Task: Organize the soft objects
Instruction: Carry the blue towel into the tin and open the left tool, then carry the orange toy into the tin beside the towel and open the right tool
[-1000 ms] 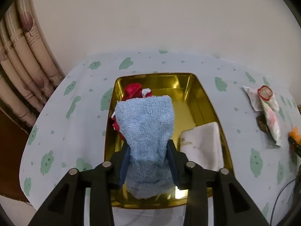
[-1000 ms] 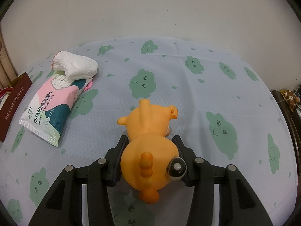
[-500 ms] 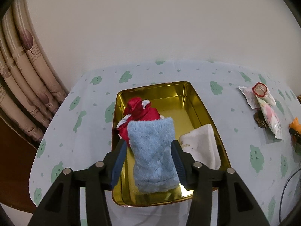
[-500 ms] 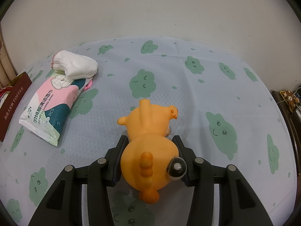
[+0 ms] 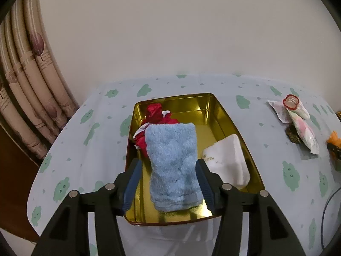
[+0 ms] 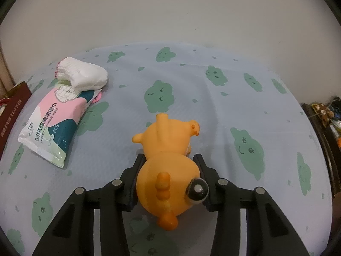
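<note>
On cloud-print tablecloth (image 6: 191, 81), gold tray (image 5: 219, 115)

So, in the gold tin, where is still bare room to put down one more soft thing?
The free patch is the far right corner of the gold tin, behind the white cloth and right of the red fabric. The left side and the middle are crowded: the blue towel lies there, partly over the red fabric.

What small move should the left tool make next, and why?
Probably back straight away from the gold metal tray: the left tool is opening, and the folded blue terry towel between its pads already lies in the tray, a gap showing on one side.
</note>
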A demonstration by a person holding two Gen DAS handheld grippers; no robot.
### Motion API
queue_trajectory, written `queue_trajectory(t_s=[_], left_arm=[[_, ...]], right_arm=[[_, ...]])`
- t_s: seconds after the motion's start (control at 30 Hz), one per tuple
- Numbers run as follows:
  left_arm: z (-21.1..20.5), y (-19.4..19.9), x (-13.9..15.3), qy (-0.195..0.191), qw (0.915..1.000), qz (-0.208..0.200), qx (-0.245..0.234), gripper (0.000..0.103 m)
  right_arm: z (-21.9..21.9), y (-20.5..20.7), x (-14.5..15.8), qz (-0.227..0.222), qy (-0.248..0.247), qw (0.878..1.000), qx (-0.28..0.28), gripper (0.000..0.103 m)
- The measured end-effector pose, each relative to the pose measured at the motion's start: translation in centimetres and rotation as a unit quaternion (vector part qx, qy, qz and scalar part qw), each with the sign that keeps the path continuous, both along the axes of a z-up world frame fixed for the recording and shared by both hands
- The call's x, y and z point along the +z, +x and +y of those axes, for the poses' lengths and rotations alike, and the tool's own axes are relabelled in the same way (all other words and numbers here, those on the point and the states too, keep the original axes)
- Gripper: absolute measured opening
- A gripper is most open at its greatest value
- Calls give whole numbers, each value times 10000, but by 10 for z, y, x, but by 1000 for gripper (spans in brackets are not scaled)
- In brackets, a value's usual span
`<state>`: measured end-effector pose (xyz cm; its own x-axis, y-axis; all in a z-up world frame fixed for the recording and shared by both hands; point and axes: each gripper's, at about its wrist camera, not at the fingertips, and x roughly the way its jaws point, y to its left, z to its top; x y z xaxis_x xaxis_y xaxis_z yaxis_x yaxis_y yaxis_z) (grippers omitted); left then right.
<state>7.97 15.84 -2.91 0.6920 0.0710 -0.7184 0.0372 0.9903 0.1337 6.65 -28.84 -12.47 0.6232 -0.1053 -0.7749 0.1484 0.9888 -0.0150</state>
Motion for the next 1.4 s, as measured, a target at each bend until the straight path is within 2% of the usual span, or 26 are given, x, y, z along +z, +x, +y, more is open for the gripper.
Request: queue_trajectory(t_s=[0.2,0.37,0.53,0.77,1.03,1.4], left_arm=[[10,-2,-6,-261,9996,68,-12,57],[22,-5,-6,-444,9989,43,160,57],[35,-9,1,-704,9968,-104,362,58],[50,-23,8,-864,9936,-325,656,58],[58,-30,11,-726,9924,-513,856,58],[69,-29,12,-805,9894,-588,1051,58]], right_arm=[[-1,-5,16,-124,-30,9996,-244,41],[10,-9,54,-392,37,9991,-148,41],[50,-5,90,-585,75,9973,432,41],[134,-1,109,-596,234,9873,1454,41],[241,8,105,-404,237,9651,2577,41],[335,36,79,-205,226,9480,3167,41]])
